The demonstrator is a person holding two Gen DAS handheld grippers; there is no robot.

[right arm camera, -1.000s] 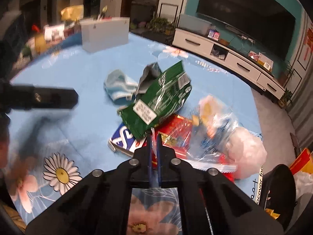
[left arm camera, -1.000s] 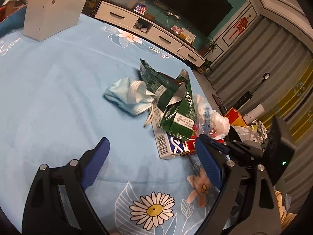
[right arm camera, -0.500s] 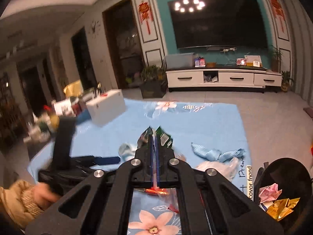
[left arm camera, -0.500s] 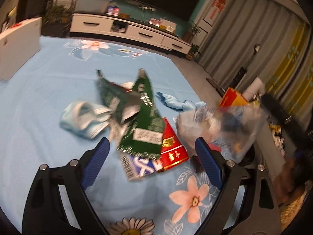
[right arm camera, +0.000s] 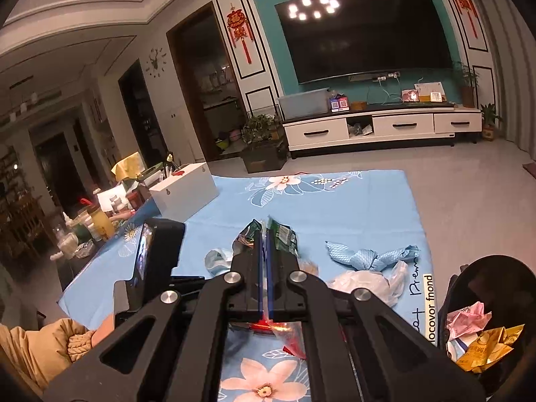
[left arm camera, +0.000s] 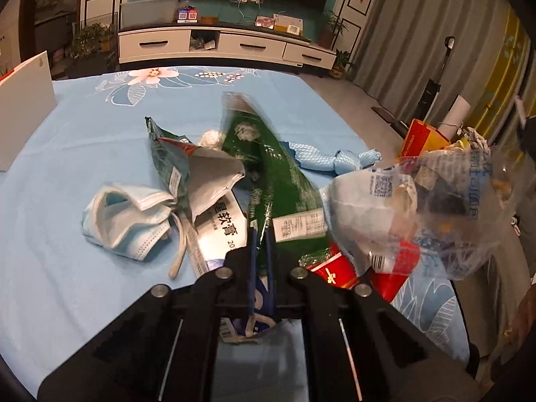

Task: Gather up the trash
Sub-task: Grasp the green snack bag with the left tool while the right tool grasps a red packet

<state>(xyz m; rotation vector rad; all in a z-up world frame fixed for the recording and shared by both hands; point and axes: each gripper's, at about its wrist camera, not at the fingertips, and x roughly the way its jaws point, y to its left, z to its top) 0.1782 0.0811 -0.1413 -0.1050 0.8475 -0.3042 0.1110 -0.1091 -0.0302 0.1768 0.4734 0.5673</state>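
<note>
Trash lies piled on a table under a blue flowered cloth [left arm camera: 83, 127]. My left gripper [left arm camera: 261, 244] is closing its jaws, and the pads pinch a long green wrapper [left arm camera: 278, 181], which looks blurred. A clear plastic bag [left arm camera: 425, 214] with scraps inside hangs in the air at the right of the left wrist view. My right gripper [right arm camera: 265, 244] is shut above the pile, with clear and red film [right arm camera: 281, 330] caught under its fingers. A blue face mask [left arm camera: 127, 221], a torn green packet [left arm camera: 167, 164], a white box with print [left arm camera: 222, 226] and a red packet [left arm camera: 331, 273] lie around.
A twisted blue cloth [right arm camera: 368, 254] lies near the table's right edge. A black bin [right arm camera: 485, 278] holding wrappers stands beyond that edge. A white box [right arm camera: 184, 194] sits at the far left of the table. A person's sleeve [right arm camera: 47, 345] shows low left.
The left jaws went from wide open to closed on the green wrapper after moving toward the pile. The right gripper rose and tilted up, lifting the clear bag off the table.
</note>
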